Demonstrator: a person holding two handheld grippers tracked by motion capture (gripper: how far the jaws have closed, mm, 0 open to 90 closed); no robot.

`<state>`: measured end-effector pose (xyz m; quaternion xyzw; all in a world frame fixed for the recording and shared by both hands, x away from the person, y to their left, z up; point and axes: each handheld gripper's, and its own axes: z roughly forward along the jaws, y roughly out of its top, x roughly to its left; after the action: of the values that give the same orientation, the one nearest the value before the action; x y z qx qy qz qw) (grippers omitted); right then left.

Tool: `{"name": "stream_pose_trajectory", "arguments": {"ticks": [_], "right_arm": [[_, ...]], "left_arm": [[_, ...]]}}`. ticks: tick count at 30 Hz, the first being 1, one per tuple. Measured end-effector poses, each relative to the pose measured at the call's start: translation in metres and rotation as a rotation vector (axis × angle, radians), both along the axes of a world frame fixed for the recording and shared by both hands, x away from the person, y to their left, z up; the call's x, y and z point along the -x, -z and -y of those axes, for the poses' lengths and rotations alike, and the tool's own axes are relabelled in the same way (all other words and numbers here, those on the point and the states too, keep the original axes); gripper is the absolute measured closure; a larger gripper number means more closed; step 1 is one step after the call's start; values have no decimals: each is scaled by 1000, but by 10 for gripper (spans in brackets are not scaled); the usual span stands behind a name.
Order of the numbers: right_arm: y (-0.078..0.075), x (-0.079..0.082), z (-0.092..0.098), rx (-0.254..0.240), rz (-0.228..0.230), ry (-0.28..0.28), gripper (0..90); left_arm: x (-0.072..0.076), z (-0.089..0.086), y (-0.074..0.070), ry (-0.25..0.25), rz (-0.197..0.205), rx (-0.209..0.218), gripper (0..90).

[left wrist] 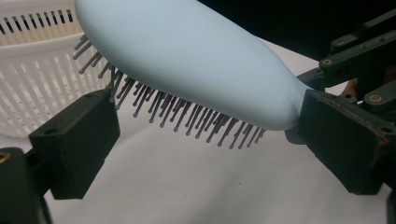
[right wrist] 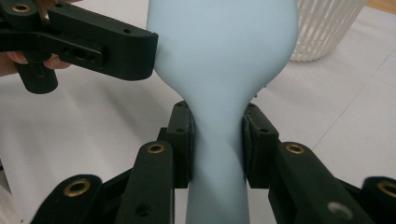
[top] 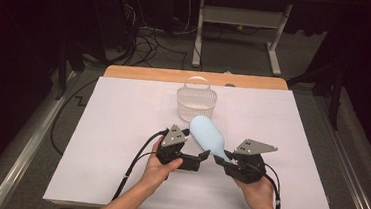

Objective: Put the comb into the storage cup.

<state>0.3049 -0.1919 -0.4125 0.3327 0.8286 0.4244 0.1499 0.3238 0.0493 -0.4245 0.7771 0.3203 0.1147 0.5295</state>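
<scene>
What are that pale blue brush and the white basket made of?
Brush: probably matte plastic or a rubbery coating, smooth and even with no shine; its bristles look like thin stiff pins with ball tips. Basket: likely moulded plastic, with thin, even white slats.

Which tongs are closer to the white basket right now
Left. The left tongs sit just in front of the basket, open by the hairbrush head; the right tongs grip its handle, farther back and right.
</scene>
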Motion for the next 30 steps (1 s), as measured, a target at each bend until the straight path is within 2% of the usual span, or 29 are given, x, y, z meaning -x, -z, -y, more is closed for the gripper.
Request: {"name": "stream_pose_trajectory", "arguments": {"ticks": [3, 6, 10, 18, 24, 26, 30], "right_arm": [[0, 1, -1, 3, 2, -2, 697], [0, 2, -2, 18, 16, 0, 698], [1, 3, -5, 22, 17, -5, 699], [-1, 8, -12, -1, 32, -17, 701], [-2, 6, -10, -14, 45, -12, 700], [-2, 5, -10, -13, 44, -13, 700], [-3, 3, -12, -19, 58, -16, 701]], "left_arm": [[0, -1, 1, 6, -7, 9, 70], [-1, -2, 2, 12, -11, -2, 70], [1, -5, 3, 13, -14, 11, 74], [8, -12, -4, 2, 0, 48, 95], [4, -16, -3, 2, 8, 71, 105], [3, -18, -1, 4, -5, 67, 108], [-1, -15, 8, 58, -56, 49, 124]]}}
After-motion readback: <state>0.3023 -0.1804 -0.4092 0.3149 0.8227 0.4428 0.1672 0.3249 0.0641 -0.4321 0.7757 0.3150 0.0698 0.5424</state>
